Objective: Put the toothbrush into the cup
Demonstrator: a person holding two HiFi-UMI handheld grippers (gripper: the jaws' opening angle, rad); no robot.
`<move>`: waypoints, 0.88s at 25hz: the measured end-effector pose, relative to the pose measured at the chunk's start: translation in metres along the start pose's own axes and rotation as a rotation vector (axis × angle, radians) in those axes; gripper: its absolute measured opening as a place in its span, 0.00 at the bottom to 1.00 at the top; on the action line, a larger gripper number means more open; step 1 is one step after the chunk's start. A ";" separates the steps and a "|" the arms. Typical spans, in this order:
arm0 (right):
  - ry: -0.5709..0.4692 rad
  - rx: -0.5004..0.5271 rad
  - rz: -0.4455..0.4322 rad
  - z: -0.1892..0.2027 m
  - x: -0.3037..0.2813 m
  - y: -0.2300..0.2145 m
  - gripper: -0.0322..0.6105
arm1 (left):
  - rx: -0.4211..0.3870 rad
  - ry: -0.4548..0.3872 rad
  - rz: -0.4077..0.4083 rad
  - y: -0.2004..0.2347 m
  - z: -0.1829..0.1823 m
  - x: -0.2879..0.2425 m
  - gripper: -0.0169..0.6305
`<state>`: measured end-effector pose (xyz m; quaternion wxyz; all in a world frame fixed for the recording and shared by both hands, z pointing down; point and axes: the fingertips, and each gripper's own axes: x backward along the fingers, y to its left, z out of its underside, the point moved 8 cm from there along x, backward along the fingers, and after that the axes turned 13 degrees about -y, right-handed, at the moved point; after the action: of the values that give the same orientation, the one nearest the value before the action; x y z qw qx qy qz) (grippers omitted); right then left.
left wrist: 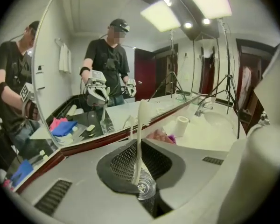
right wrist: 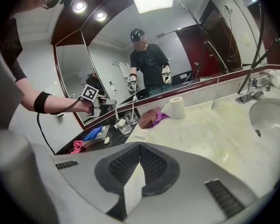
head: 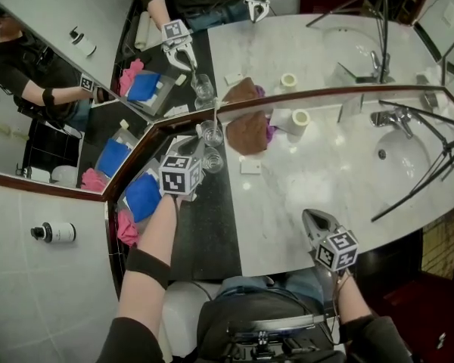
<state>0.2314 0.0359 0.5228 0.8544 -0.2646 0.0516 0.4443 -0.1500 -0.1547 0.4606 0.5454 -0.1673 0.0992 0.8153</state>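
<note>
A: Left gripper (left wrist: 139,169), left-centre of the head view: jaws clamped on the toothbrush (left wrist: 141,134). It's white and stands upright betw. the pads.
B: Cup?
A: Glass cup (left wrist: 147,189) shows right under the pads, over the dark counter strip (head: 212,225) by the mirror.
B: Right side?
A: Right gripper (head: 312,218), lower right: jaws closed, nothing in them, at the pale counter's (head: 310,165) front edge.

Left gripper (head: 199,151): I have two glass cups (head: 212,159) just below and ahead, the mirror (head: 310,51) close behind them | its left: blue and pink cloths (head: 142,197) | its right: brown cloth (head: 246,131), paper roll (head: 299,119) | Right gripper (head: 314,221): I see bare counter (head: 325,180) ahead, free to pass | its right: tripod legs (head: 422,178) and tap (head: 393,117) in the way
</note>
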 end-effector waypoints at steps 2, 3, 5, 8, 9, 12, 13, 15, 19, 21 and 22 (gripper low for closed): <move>0.000 0.006 -0.023 -0.004 -0.003 0.000 0.08 | -0.065 0.020 0.021 -0.016 -0.005 0.004 0.07; 0.000 0.009 -0.035 -0.006 -0.003 -0.001 0.08 | -0.089 0.032 0.032 -0.026 -0.009 0.007 0.07; 0.002 0.016 -0.057 -0.009 -0.004 -0.003 0.08 | -0.142 0.061 0.060 -0.051 -0.017 0.013 0.07; 0.008 0.028 -0.081 -0.014 -0.003 -0.006 0.08 | -0.294 0.111 0.102 -0.088 -0.015 0.015 0.07; 0.011 0.032 -0.089 -0.016 -0.003 -0.006 0.08 | -0.359 0.133 0.120 -0.101 -0.011 0.015 0.07; 0.021 0.043 -0.110 -0.021 -0.003 -0.007 0.08 | -0.575 0.205 0.176 -0.142 0.002 0.012 0.07; 0.024 0.047 -0.117 -0.022 -0.003 -0.008 0.08 | -0.639 0.226 0.192 -0.155 0.008 0.011 0.07; 0.031 0.052 -0.127 -0.024 -0.001 -0.010 0.08 | -0.735 0.256 0.219 -0.180 0.021 0.006 0.07; 0.047 0.058 -0.136 -0.026 0.006 -0.014 0.08 | -0.820 0.304 0.264 -0.224 0.049 -0.003 0.07; 0.057 0.065 -0.140 -0.026 0.009 -0.017 0.08 | -0.851 0.346 0.273 -0.239 0.066 -0.009 0.07; 0.061 0.068 -0.144 -0.027 0.010 -0.018 0.08 | -0.870 0.374 0.270 -0.244 0.075 -0.012 0.07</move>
<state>0.2557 0.0216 0.5041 0.8907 -0.2517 0.0736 0.3713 0.0672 -0.0448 0.5400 0.2875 -0.5086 -0.1336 0.8005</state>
